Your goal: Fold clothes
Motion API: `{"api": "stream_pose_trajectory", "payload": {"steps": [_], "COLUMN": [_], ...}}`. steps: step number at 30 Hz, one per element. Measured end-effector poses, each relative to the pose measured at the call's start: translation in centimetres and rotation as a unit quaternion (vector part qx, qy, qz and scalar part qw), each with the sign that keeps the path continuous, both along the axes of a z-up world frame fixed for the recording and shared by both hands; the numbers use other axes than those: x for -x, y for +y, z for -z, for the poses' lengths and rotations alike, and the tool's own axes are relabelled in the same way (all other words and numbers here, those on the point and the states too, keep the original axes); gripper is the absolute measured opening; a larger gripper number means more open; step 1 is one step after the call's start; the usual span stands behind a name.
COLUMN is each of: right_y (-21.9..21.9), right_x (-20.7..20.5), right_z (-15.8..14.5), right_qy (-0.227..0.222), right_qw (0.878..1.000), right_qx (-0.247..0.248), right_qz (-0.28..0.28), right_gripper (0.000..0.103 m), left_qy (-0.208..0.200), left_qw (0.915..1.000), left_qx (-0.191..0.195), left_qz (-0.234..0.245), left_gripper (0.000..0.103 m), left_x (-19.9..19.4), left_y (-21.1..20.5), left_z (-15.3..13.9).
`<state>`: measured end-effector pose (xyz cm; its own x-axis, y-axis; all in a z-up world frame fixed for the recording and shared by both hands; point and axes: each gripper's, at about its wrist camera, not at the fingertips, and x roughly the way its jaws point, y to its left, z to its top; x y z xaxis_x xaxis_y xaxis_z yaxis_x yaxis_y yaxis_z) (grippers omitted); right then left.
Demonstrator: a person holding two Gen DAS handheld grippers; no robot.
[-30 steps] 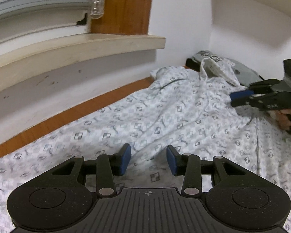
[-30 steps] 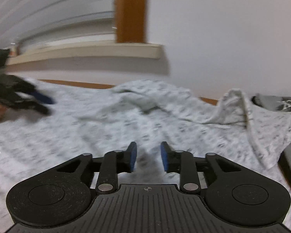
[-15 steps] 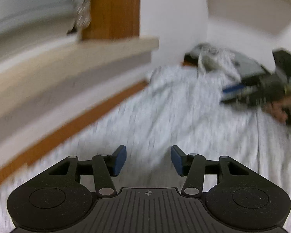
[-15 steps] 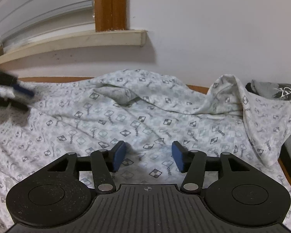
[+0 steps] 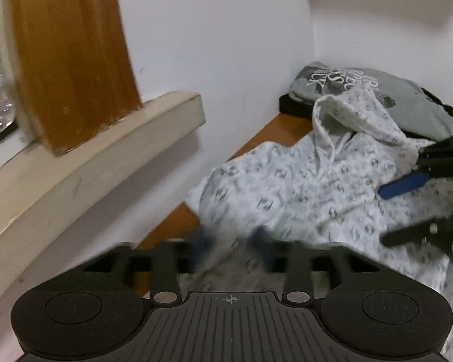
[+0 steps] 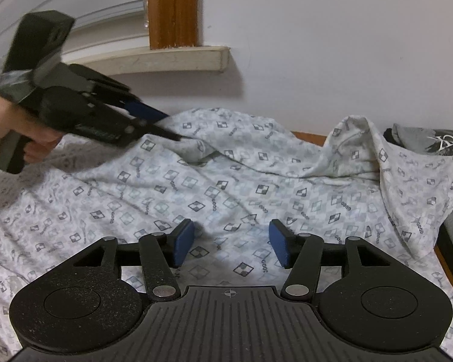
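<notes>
A white garment with a grey checked print [image 6: 226, 187] lies spread and rumpled on a wooden surface; the left wrist view shows its far part [image 5: 302, 181]. My left gripper [image 6: 173, 134] reaches in from the left, and its tips meet on a raised fold at the garment's far edge, near the wall. Its fingers are a blur low in its own view [image 5: 232, 241]. My right gripper [image 6: 231, 241] hovers just over the middle of the garment, jaws opening. Only flat cloth lies below the pads. It also shows at the right edge of the left wrist view [image 5: 389, 211].
A folded grey T-shirt with white lettering [image 5: 377, 96] lies on dark cloth in the far right corner. A cream window sill [image 5: 105, 163] juts out over the left side, under a brown wooden post [image 6: 173, 9]. White walls close the back and right.
My left gripper has swung along the wall to the garment's far edge and its jaws have gone from open to shut. My right gripper has stayed in place and opened wider.
</notes>
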<state>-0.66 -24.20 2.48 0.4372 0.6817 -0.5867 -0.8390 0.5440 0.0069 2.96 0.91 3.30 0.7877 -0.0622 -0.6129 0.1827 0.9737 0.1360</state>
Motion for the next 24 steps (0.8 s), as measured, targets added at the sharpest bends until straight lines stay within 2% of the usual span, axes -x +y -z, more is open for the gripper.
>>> {"api": "stream_pose_trajectory", "payload": {"steps": [2, 4, 7, 10, 12, 15, 18, 19, 20, 22, 24], "right_y": [0.0, 0.0, 0.0, 0.0, -0.1, -0.5, -2.0, -2.4, -2.3, -1.3, 0.3], "right_x": [0.0, 0.0, 0.1, 0.2, 0.2, 0.2, -0.9, -1.5, -2.0, -3.0, -4.3], "right_z": [0.0, 0.1, 0.1, 0.1, 0.1, 0.1, -1.0, -1.5, -1.9, -2.8, -2.9], "right_qy": [0.000, 0.001, 0.000, -0.001, 0.001, 0.006, 0.045, 0.060, 0.061, 0.048, 0.055], "right_qw": [1.000, 1.000, 1.000, 1.000, 1.000, 1.000, 0.997, 0.995, 0.995, 0.997, 0.997], "right_qx": [0.000, 0.000, 0.000, 0.001, 0.000, -0.007, -0.061, -0.078, -0.080, -0.060, -0.036], "right_qz": [-0.002, -0.002, -0.002, -0.002, -0.001, 0.006, 0.007, 0.011, 0.019, 0.031, 0.032], "right_gripper": [0.059, 0.059, 0.059, 0.059, 0.059, 0.065, 0.063, 0.054, 0.039, 0.037, 0.037], "left_qy": [-0.052, -0.107, -0.145, -0.158, -0.126, -0.107, -0.095, -0.089, -0.080, -0.063, -0.054], "left_qw": [0.9980, 0.9920, 0.9838, 0.9806, 0.9861, 0.9897, 0.9928, 0.9937, 0.9948, 0.9964, 0.9971], "left_qx": [-0.025, -0.047, -0.076, -0.076, -0.065, -0.054, -0.019, -0.004, 0.005, 0.014, 0.017], "left_qz": [-0.026, -0.048, -0.073, -0.087, -0.086, -0.078, -0.071, -0.067, -0.063, -0.055, -0.050], "left_gripper": [0.003, 0.003, 0.003, 0.004, 0.009, 0.019, 0.029, 0.032, 0.039, 0.041, 0.041], "left_x": [0.5, 1.4, 2.0, 2.0, 1.4, 2.3, 4.3, 4.9, 5.5, 6.3, 6.7], "left_y": [-0.5, -0.9, -1.2, -0.9, -0.9, -0.7, 0.3, 0.8, 1.2, 1.6, 1.9], "left_z": [-1.1, -2.3, -2.7, -2.6, -2.2, -1.6, -1.5, -1.4, -1.2, -0.7, -0.2]}}
